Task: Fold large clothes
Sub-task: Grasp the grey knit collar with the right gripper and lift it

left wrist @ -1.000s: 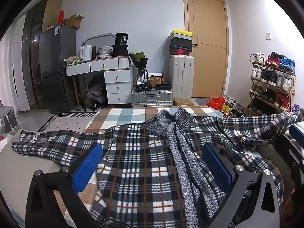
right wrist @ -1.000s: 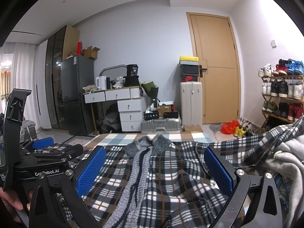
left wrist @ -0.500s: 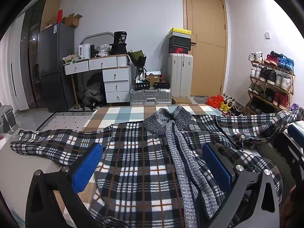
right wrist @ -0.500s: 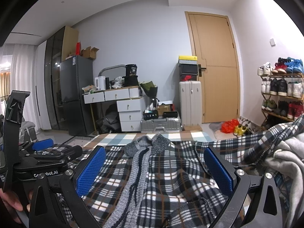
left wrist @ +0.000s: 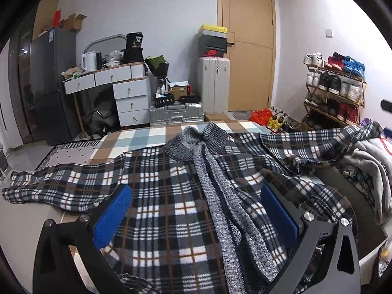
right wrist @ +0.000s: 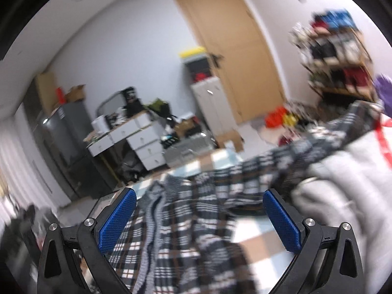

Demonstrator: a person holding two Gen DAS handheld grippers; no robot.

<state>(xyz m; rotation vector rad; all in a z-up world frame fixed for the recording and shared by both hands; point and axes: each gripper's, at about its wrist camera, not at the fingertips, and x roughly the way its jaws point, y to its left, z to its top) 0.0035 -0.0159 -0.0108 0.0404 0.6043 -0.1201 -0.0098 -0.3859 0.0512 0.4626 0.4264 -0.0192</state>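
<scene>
Plaid jacket (left wrist: 171, 196) is seen spread flat, front up, on a bed covered by a checked sheet (left wrist: 137, 137), directly ahead of and beneath the left hand-held gripper (left wrist: 196, 218). Its grey knitted collar (left wrist: 196, 139) lies at the far end from that hand-held gripper, and a grey knitted placket (left wrist: 220, 196) runs from the collar back toward the space between the blue finger pads (left wrist: 112, 215). One sleeve (left wrist: 56, 188) is stretched out to the left of the left hand-held gripper, and the other sleeve (left wrist: 325, 144) is laid out to the right, where its end rests on a heap of grey clothing (left wrist: 374, 161). The left hand-held gripper is held spread wide above the jacket's lower front, with nothing between its pads; contact with the cloth cannot be judged. In the right wrist view, which is tilted and blurred, the right hand-held gripper (right wrist: 198, 220) is likewise spread wide and empty, with the plaid jacket (right wrist: 176, 232) ahead of it and below, and the grey clothing (right wrist: 348, 183) just to its right. Far beyond both hand-held grippers a wooden door (left wrist: 247, 49), a pale suitcase (left wrist: 214, 83), a white set of drawers (left wrist: 122, 90) and a dark fridge (left wrist: 51, 80) are seen against the wall, and a shoe rack (left wrist: 335, 88) is placed far ahead to the right.
</scene>
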